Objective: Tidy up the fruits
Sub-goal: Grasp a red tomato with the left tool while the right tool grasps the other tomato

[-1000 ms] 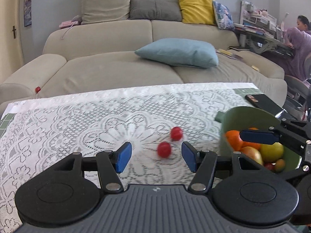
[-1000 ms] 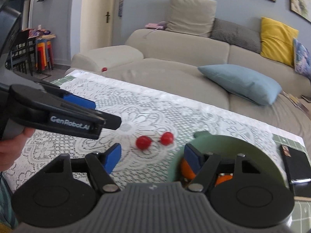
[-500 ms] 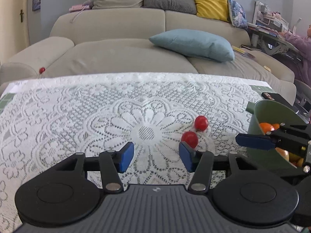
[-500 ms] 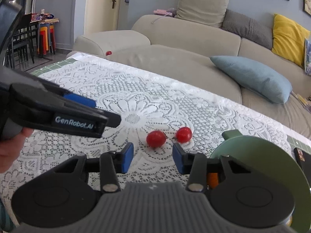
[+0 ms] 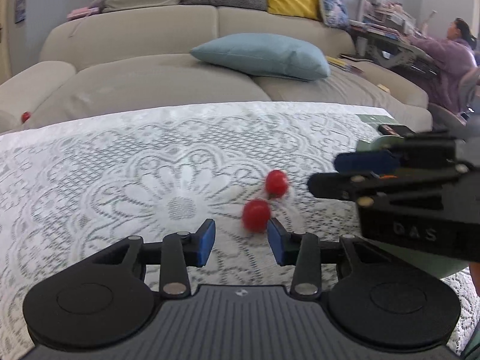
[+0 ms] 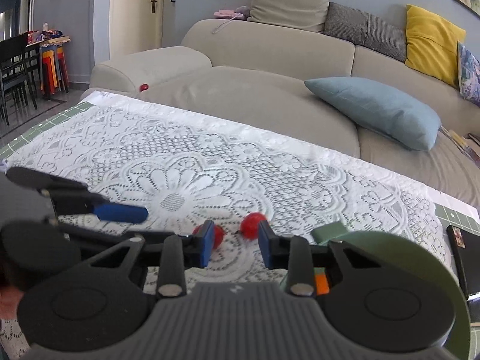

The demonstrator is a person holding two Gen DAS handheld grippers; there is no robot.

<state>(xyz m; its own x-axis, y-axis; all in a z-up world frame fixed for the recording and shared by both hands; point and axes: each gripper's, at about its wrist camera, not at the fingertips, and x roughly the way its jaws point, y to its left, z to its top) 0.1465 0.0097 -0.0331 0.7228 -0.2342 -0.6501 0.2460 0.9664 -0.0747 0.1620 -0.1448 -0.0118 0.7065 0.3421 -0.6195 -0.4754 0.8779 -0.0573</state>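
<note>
— So where are the fruits right now?

— Two small red fruits lie on the lace cloth (image 5: 90,180) that covers the bench. The nearer red fruit (image 5: 256,214) sits just ahead of my left gripper (image 5: 241,241), close to its right fingertip. The farther red fruit (image 5: 276,181) lies just beyond it, and I cannot tell whether the two touch.

— And your jaws?

— Left jaws stand apart, nothing between them. My right gripper (image 6: 233,244) is parted too, low over the cloth, with one fruit peeking past each blue pad, none pinched.

— The bowl?

— A green bowl (image 6: 420,258) stands at the right end of the bench, beneath my right gripper's body, with something orange showing inside. A third red fruit (image 6: 144,87) rests on the beige sofa (image 6: 270,54) beyond the bench.
</note>
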